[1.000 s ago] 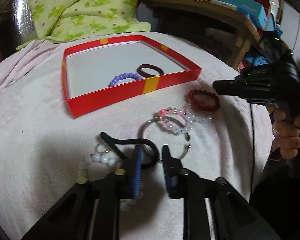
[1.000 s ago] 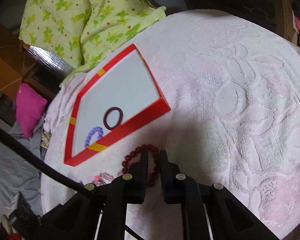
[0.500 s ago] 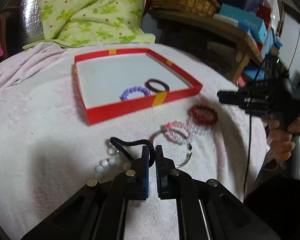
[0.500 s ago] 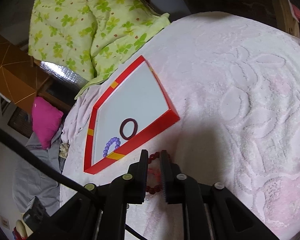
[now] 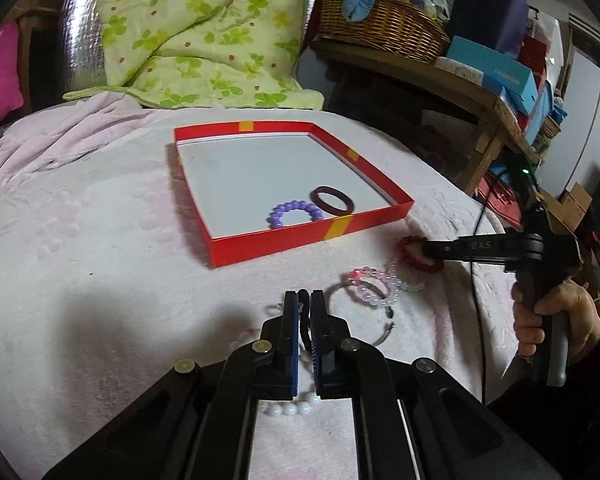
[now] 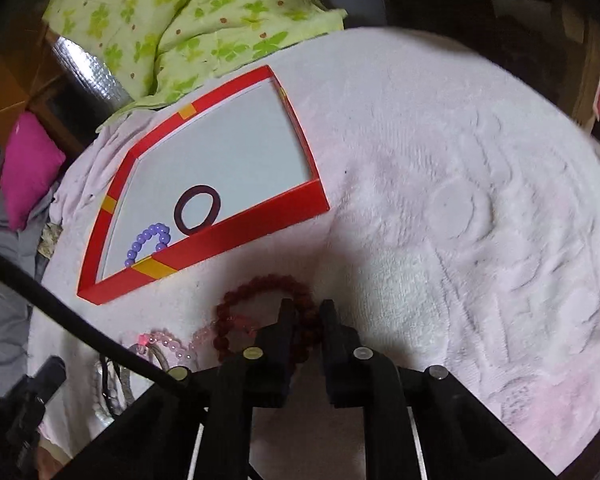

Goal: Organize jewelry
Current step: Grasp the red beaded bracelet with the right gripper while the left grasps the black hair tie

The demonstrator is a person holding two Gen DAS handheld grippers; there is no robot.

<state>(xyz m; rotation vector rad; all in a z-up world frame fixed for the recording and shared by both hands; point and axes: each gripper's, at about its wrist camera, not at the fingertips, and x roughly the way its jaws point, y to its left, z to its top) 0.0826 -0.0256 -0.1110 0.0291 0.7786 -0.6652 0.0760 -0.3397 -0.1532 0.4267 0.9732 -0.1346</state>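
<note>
A: Red cardboard tray (image 5: pixel 268 246) on the pale blanket (image 5: pixel 100 260); inside, near the front wall, purple bead bracelet (image 5: pixel 296 212) beside dark brown bangle (image 5: pixel 334 200)

B: Left gripper (image 5: pixel 305 298)?

A: Clamped tight on a black band (image 5: pixel 307 336); white beads (image 5: pixel 288 410) underneath, pink bead bracelet (image 5: pixel 374 288) just to the right

B: Right gripper (image 6: pixel 306 308)?

A: Jaws just drawn closer, pinching the dark red bead bracelet (image 6: pixel 260 286) at its near side; bracelet just outside the tray's front wall
</note>
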